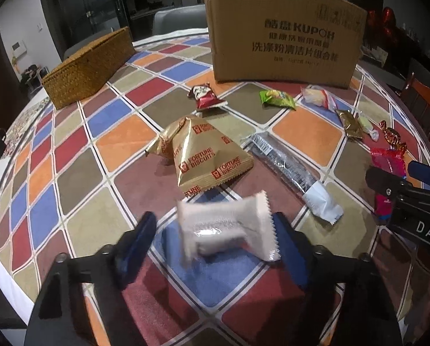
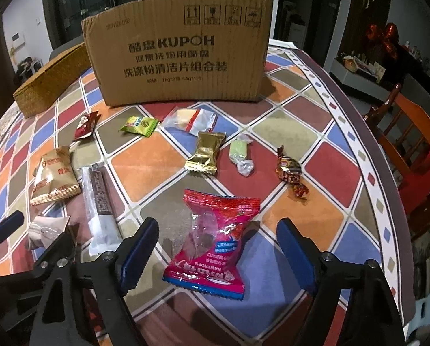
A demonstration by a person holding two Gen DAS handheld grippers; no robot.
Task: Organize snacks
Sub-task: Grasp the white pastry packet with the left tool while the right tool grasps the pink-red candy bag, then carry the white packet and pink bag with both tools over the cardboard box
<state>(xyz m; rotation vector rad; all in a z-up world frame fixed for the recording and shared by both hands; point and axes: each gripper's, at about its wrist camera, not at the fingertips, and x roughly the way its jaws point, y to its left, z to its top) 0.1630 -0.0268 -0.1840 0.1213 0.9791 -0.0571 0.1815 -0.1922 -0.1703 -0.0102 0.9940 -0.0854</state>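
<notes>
- Left wrist view: my left gripper [image 1: 215, 232] has its jaws apart around a white packet [image 1: 229, 230]; I can't tell whether the right pad touches it. The cardboard box [image 1: 284, 28] stands well beyond.
- Right wrist view: my right gripper [image 2: 218, 248] stands open, a red hawthorn packet [image 2: 215, 239] untouched between its fingers, well in front of the cardboard box [image 2: 180, 49].

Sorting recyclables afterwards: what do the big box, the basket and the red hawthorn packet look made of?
Big box: corrugated cardboard, matte brown, its ragged top edge showing fluting. Basket: woven straw or rattan, judging by its plaited golden texture. Red hawthorn packet: glossy plastic film with a clear window and crimped ends.
</notes>
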